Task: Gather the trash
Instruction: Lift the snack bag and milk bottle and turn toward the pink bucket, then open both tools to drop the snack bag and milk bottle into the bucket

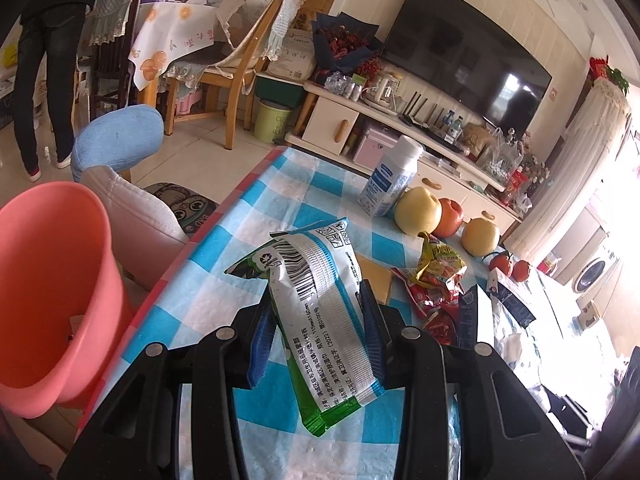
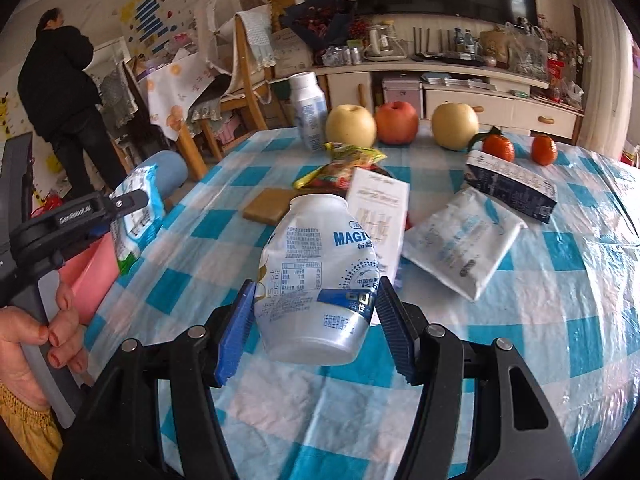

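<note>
Wrapper [image 1: 320, 308] sits pinched in the left gripper [image 1: 316, 320], angled down beside the pink bin [image 1: 52, 280]; a hand [image 2: 28, 340] grips its handle. Right gripper [image 2: 316, 316] clamps the bottle [image 2: 320, 280] above the table [image 2: 540, 320].

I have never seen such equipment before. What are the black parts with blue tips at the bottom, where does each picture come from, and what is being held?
They are hand-held grippers; a person squeezes one in each hand, and a camera on each looks forward along its fingers. In the left view, the left gripper is shut on a white-and-green wet-wipes packet, beside a pink bin. In the right view, the right gripper is shut on a squashed white bottle. On the checked tablecloth lie fruit, wrappers, boxes and a standing bottle.
</note>
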{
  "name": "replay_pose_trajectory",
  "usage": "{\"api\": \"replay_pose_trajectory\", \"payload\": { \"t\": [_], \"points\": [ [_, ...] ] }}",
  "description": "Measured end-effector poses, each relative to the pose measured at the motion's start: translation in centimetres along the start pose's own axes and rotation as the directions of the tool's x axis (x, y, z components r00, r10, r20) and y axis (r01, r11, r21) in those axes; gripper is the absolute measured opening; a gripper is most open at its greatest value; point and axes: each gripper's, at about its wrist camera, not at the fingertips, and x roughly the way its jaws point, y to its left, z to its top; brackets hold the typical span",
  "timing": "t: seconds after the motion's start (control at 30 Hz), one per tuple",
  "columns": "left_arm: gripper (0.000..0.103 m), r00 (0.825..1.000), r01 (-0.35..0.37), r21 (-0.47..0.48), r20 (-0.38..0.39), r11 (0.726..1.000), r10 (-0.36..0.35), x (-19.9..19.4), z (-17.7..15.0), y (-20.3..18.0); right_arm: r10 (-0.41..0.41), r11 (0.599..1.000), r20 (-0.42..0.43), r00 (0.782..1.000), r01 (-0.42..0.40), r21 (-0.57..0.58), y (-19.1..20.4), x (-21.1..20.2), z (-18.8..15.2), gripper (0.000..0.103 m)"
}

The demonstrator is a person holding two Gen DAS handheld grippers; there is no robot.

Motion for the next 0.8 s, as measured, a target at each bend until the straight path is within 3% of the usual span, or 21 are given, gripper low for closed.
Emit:
{"api": "replay_pose_trajectory", "payload": {
  "t": [0.47,0.7,0.8],
  "points": [
    [0.041,0.999,-0.017,-0.078,0.037,0.997,0.02,-2.6,1.1,3.9,0.119,0.987,-0.014,0.993,-0.12,-0.11,8.2,1.0,1.7,0.061],
    [0.041,0.991,-0.103,-0.179,0.071,0.978,0.117,-4.6,2.6,9.3,0.222,0.953,-0.056,0.974,-0.228,-0.198,14.8,2.5,2.7,0.061],
    [0.041,0.977,-0.178,-0.25,0.073,0.952,0.202,-5.3,3.2,12.9,0.258,0.933,-0.076,0.963,-0.269,-0.241,17.9,3.5,3.1,0.061]
  ]
}}
